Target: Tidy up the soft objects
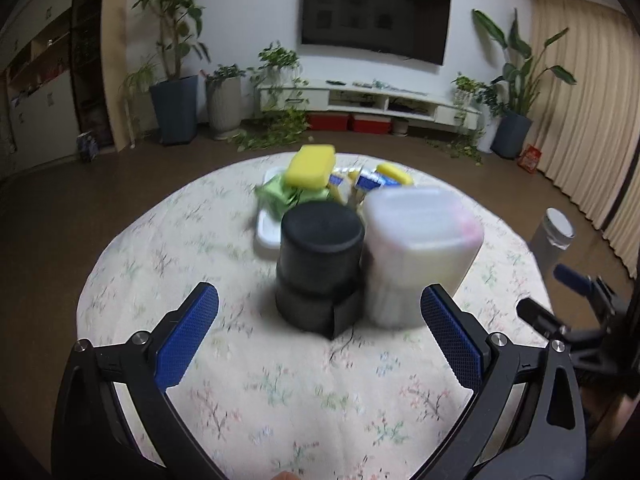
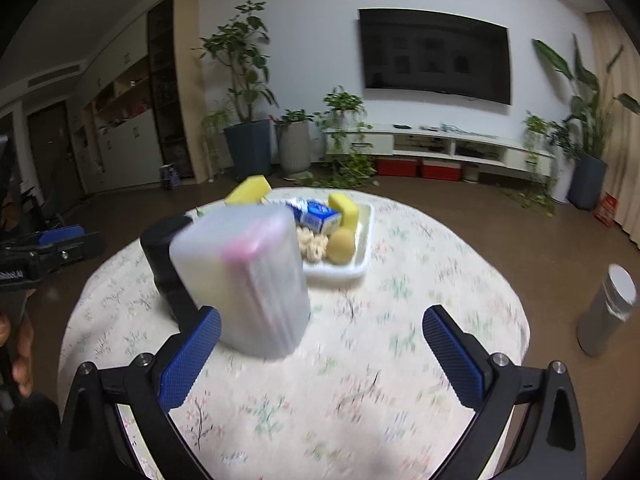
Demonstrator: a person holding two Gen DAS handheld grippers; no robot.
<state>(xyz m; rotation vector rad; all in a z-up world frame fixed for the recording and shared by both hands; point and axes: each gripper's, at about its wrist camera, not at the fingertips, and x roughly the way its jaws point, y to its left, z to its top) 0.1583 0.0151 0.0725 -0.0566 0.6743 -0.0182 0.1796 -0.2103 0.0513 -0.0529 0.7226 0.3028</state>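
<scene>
Sponge (image 1: 310, 167) tilted atop tray (image 1: 267, 232) pile.

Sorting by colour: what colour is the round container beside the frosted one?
Black container, clearest in the left wrist view.

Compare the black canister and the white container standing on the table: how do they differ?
The black canister is opaque; the white container is translucent, with pink showing through. The canister is round and looks shorter; the container is squarer with rounded corners. Both stand upright, side by side, in front of the tray.
</scene>
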